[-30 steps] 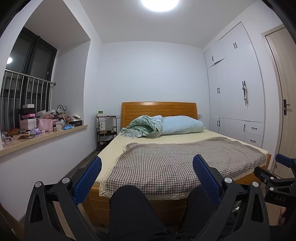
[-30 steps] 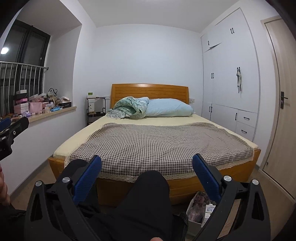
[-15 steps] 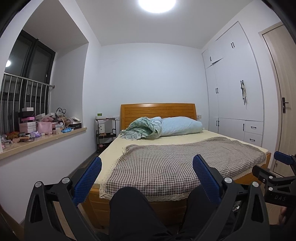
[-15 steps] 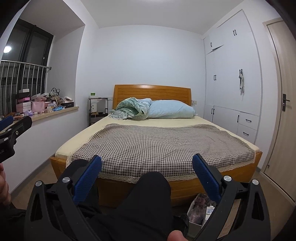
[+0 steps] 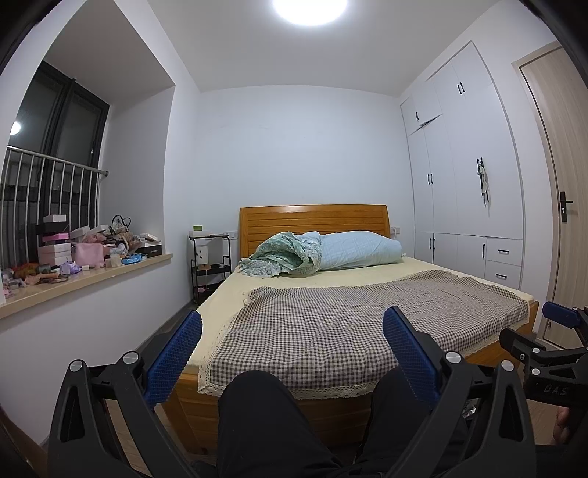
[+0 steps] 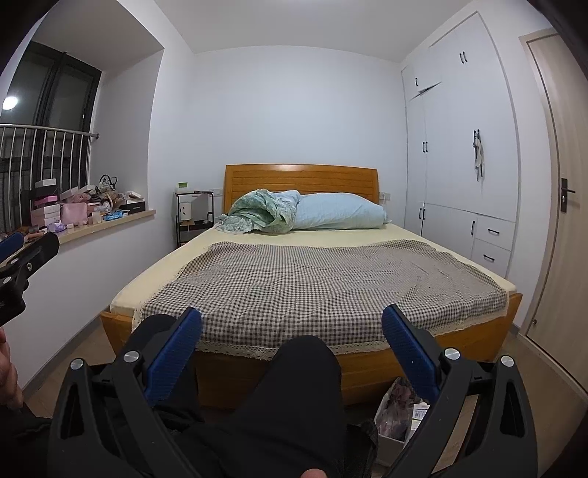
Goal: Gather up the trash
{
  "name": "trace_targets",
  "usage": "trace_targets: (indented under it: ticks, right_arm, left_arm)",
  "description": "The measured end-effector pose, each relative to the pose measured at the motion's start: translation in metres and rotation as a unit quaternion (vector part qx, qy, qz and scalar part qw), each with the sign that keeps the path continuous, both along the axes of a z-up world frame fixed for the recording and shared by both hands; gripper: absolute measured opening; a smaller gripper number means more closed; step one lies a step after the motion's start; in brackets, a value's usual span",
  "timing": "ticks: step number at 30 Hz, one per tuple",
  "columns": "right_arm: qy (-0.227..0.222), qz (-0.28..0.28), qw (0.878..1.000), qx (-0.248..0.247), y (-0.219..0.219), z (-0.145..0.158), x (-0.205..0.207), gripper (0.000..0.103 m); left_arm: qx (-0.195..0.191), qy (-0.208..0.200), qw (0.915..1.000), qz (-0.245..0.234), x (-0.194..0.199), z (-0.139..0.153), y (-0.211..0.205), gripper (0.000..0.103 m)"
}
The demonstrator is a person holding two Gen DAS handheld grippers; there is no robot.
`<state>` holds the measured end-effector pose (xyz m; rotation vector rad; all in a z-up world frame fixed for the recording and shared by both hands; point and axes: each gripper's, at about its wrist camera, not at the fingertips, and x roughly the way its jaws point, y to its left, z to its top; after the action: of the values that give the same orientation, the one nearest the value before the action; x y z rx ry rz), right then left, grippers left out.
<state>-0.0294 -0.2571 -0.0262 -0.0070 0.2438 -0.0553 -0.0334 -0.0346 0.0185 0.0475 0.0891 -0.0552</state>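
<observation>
Facing the foot of the bed (image 5: 367,316), you hold both tools level over your dark-trousered knees (image 6: 294,397). The left gripper (image 5: 292,355) has its blue pads spread wide with nothing between them; the right gripper (image 6: 291,353) stands equally wide and empty.

Containers first. A small bin lined with a plastic bag (image 6: 395,415) sits on the floor at the foot of the bed, just beside your right knee and partly behind the right gripper's right finger. It holds crumpled wrappers and a white carton; the rest of its contents cannot be made out. This is the only trash visible near you. On the window ledge (image 5: 92,274) stand stacked pink and white boxes (image 5: 55,252) among loose clutter; what is in them cannot be seen. A black trolley shelf (image 5: 211,263) beside the headboard carries small items too distant to identify.

Differences between views: only the right wrist view shows the bin clearly. Only the left wrist view shows the ceiling light (image 5: 308,9). Each view catches the other tool at its edge. Both show the checked blanket (image 6: 312,286), pillow (image 6: 338,211) and white wardrobe (image 6: 463,165).
</observation>
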Motion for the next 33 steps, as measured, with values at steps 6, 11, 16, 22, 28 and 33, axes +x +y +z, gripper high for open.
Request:
trace_targets:
  ticks: [6,11,16,22,28,33]
  right_arm:
    - [0.0,0.001,1.0,-0.001,0.001,0.0,-0.001,0.094]
    - [0.0,0.001,1.0,0.0,-0.001,0.001,-0.001,0.094]
    - [-0.001,0.001,1.0,0.001,-0.002,0.002,-0.001,0.094]
    - [-0.003,-0.003,1.0,0.005,-0.004,0.003,-0.002,0.094]
    - [-0.003,-0.003,1.0,0.006,-0.003,0.003,-0.001,0.094]
    - [-0.003,-0.003,1.0,0.007,-0.005,0.003,-0.003,0.094]
  left_arm:
    - [-0.001,0.001,1.0,-0.001,0.001,-0.002,0.002,0.096]
    - [0.002,0.002,1.0,-0.002,0.002,-0.002,0.003,0.096]
    - [0.003,0.0,1.0,-0.003,0.003,-0.003,0.005,0.096]
    - [0.003,-0.002,1.0,-0.003,0.003,-0.004,0.008,0.096]
    - [0.003,-0.003,1.0,-0.003,0.003,-0.005,0.009,0.096]
    - [0.004,-0.005,1.0,-0.003,0.003,-0.004,0.01,0.096]
